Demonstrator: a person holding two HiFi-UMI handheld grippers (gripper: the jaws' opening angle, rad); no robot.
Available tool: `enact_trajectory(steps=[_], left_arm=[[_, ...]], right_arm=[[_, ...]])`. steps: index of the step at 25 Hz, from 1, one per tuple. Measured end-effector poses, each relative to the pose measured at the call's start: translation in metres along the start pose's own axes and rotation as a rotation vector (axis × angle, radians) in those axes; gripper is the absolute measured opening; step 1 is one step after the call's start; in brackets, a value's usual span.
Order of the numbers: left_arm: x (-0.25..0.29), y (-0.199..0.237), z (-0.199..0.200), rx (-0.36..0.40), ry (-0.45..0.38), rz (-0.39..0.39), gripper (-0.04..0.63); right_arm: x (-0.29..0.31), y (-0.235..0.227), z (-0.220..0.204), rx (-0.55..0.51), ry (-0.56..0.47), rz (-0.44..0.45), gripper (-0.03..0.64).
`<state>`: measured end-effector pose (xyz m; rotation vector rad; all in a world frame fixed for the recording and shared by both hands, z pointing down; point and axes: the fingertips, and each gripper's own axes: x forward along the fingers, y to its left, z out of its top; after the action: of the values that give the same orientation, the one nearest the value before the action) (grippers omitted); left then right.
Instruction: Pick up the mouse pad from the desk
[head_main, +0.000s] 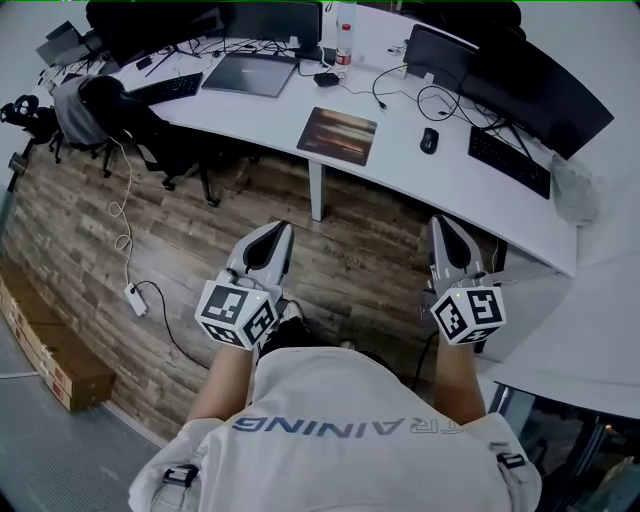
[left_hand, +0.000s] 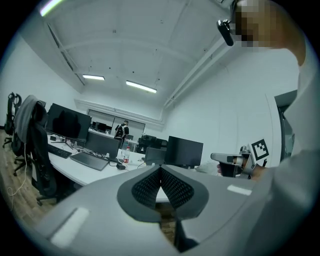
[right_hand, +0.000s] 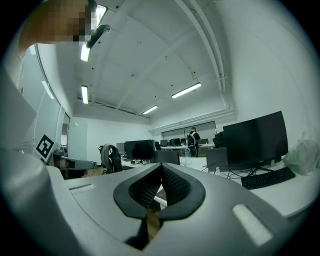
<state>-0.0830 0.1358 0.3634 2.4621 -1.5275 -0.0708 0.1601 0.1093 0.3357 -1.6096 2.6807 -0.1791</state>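
Note:
The mouse pad (head_main: 338, 134), a dark brownish rectangle, lies flat on the white curved desk (head_main: 420, 180) near its front edge. Both grippers are held level over the wooden floor, well short of the desk. My left gripper (head_main: 281, 231) is shut with nothing in it; its jaws meet tip to tip in the left gripper view (left_hand: 160, 169). My right gripper (head_main: 440, 224) is likewise shut and empty, pads together in the right gripper view (right_hand: 161, 166). The pad does not show in either gripper view.
On the desk stand a black mouse (head_main: 429, 140), a keyboard (head_main: 509, 160), monitors (head_main: 535, 85), a closed laptop (head_main: 250, 74), a bottle (head_main: 344, 40) and cables. A chair draped with a jacket (head_main: 110, 115) stands at the left. A desk leg (head_main: 316, 192) rises ahead.

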Motion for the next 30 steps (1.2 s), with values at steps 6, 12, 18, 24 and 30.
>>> enact_trajectory(steps=[6, 12, 18, 24, 30], left_arm=[[0.027, 0.059, 0.023, 0.002, -0.003, -0.034, 0.000], [0.047, 0.096, 0.028, -0.008, 0.025, -0.080, 0.000], [0.067, 0.113, 0.021, -0.030, 0.060, -0.094, 0.000], [0.110, 0.122, 0.020, -0.036, 0.075, -0.071, 0.000], [0.173, 0.122, 0.032, -0.001, 0.082, -0.045, 0.000]], right_arm=[[0.053, 0.017, 0.018, -0.025, -0.009, -0.045, 0.009], [0.082, 0.029, 0.014, -0.031, 0.018, -0.095, 0.009], [0.105, 0.023, 0.007, -0.025, 0.042, -0.109, 0.009], [0.140, -0.008, -0.001, -0.004, 0.055, -0.086, 0.009], [0.186, -0.061, 0.006, 0.030, 0.036, -0.056, 0.009]])
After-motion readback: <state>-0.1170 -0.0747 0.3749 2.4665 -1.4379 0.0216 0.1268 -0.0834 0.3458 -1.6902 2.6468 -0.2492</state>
